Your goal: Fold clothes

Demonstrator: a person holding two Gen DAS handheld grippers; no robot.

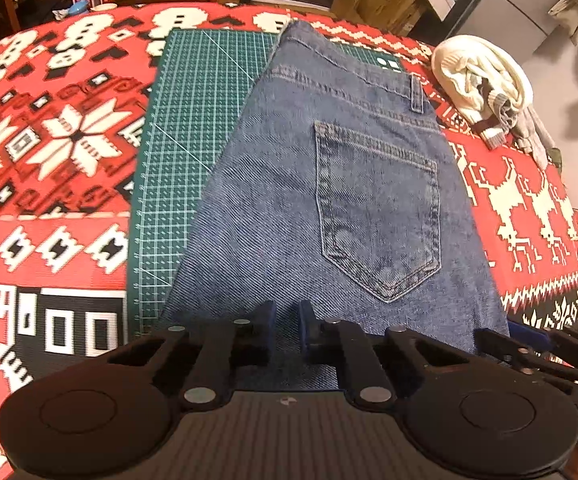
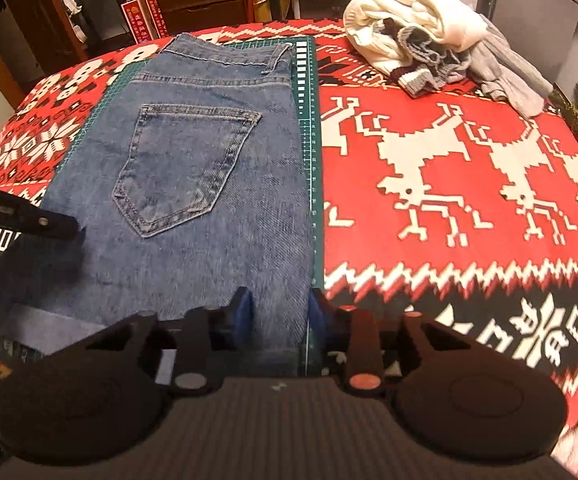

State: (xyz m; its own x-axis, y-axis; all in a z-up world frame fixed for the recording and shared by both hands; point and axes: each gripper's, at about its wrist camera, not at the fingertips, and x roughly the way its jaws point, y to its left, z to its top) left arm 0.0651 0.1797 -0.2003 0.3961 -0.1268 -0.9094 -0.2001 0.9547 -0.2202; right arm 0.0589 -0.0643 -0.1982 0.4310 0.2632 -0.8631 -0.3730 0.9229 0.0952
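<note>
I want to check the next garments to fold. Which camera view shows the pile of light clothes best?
The right wrist view: the pile of light clothes shows whole there, cream knit over grey pieces, beyond the jeans. The left wrist view shows the pile small, near the right edge.

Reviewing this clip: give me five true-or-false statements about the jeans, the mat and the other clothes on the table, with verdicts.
1. The jeans lie with a back pocket facing up. True.
2. The jeans rest on a green cutting mat. True.
3. The pile of pale clothes sits on top of the jeans. False: it lies apart from them, on the red patterned tablecloth towards the far right corner.
4. The tablecloth is plain blue. False: it is red with white reindeer and snowflake patterns.
5. The right gripper is at the near end of the jeans, with its jaws apart. True.
</note>
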